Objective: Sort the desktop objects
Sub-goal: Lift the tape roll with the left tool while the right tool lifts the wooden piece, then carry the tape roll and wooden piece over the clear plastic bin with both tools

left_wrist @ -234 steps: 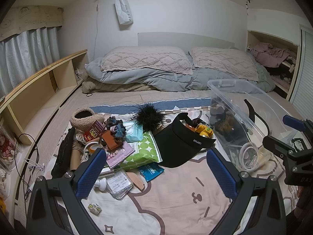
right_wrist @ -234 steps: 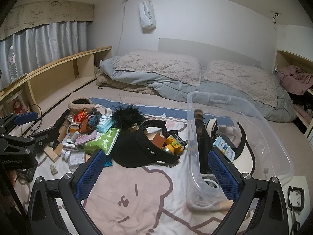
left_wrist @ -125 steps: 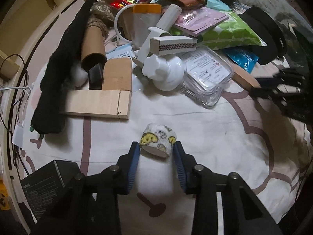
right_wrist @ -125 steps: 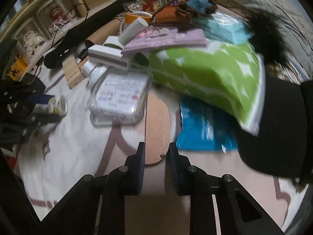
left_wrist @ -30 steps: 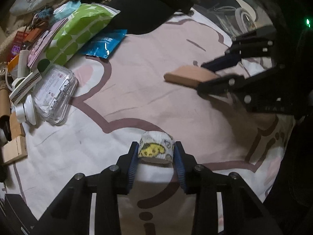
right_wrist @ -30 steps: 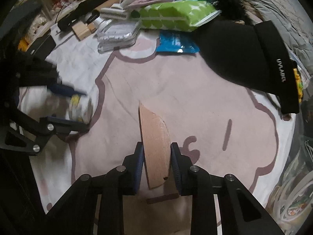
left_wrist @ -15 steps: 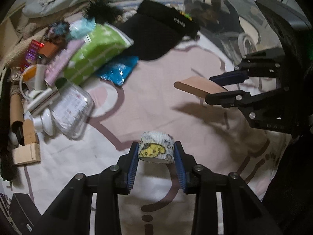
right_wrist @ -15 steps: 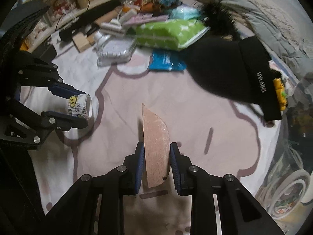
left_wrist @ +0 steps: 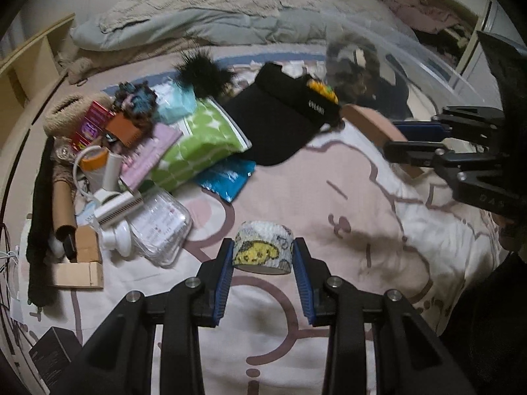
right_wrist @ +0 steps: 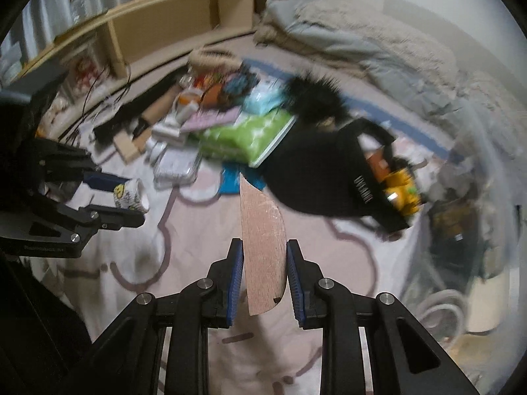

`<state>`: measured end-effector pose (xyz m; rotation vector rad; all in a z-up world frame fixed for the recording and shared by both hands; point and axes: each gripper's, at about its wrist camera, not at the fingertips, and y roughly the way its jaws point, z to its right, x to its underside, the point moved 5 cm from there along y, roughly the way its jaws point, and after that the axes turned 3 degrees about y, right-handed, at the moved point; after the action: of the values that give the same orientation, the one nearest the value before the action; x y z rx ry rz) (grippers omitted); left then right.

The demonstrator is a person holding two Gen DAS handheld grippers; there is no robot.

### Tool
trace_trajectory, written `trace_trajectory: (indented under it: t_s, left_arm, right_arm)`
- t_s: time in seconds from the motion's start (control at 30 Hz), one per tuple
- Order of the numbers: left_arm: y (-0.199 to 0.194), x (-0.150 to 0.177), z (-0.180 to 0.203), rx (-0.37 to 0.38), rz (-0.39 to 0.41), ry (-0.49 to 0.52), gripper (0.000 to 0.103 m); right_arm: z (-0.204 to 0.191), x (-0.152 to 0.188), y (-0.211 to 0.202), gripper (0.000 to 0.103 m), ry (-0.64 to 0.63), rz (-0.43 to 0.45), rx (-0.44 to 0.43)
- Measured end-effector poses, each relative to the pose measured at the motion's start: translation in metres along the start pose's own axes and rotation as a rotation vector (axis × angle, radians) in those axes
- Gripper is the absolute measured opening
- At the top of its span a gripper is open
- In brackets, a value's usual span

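My left gripper [left_wrist: 263, 255] is shut on a roll of printed tape [left_wrist: 263, 247] with yellow cartoon figures, held above the blanket; it also shows in the right wrist view [right_wrist: 129, 195]. My right gripper [right_wrist: 264, 256] is shut on a flat pinkish wooden piece [right_wrist: 262, 237] with one curved edge, also held off the bed. In the left wrist view that piece [left_wrist: 369, 121] and the right gripper [left_wrist: 416, 140] are at the right, close to the clear plastic bin [left_wrist: 395, 49].
A pile of clutter lies at the left: green dotted pack [left_wrist: 201, 141], black visor cap [left_wrist: 280, 121], blue packet [left_wrist: 229, 177], clear case [left_wrist: 161, 227], cardboard tube [left_wrist: 62, 204], wood blocks [left_wrist: 79, 271]. Pillows and duvet [left_wrist: 214, 16] lie behind. A wooden shelf [right_wrist: 148, 23] runs along the left.
Both grippers have lifted and tilted up with their objects, bringing the bed head and bin into view. The right gripper with the wooden piece has moved nearer the clear bin.
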<state>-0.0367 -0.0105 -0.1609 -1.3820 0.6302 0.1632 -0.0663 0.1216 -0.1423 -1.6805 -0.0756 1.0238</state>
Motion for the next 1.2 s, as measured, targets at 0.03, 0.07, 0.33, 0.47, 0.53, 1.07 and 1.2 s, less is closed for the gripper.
trace_trajectory:
  t_s: [0.03,0.07,0.33,0.47,0.53,1.07,1.2]
  left_arm:
    - [-0.003,-0.002,0.000,0.005,0.009,-0.003,0.035]
    - [-0.005,-0.004,0.000,0.010,0.018,-0.006,0.035]
    - [-0.031,-0.029,0.016,0.013,0.112,0.014,0.035]
    - [-0.046,-0.044,0.029,0.027,0.169,0.029,0.035]
    - [-0.052,-0.051,0.036,0.029,0.192,0.042,0.035]
    - [-0.076,-0.129,0.118,0.066,0.341,0.170,0.035]
    - [-0.077,-0.151,0.144,0.107,0.380,0.195,0.035]
  right_arm:
    - [0.002,-0.003,-0.005,0.026,0.002,0.012,0.008]
    - [0.003,-0.007,-0.013,0.026,0.005,0.027,0.016]
    - [0.015,-0.021,-0.053,0.026,0.024,0.097,0.081]
    - [0.034,-0.030,-0.082,0.026,0.076,0.149,0.102]
    - [0.046,-0.032,-0.096,0.026,0.105,0.176,0.118]
    - [0.160,-0.007,-0.157,0.026,0.361,0.263,0.283]
    - [0.184,0.007,-0.153,0.026,0.409,0.238,0.324]
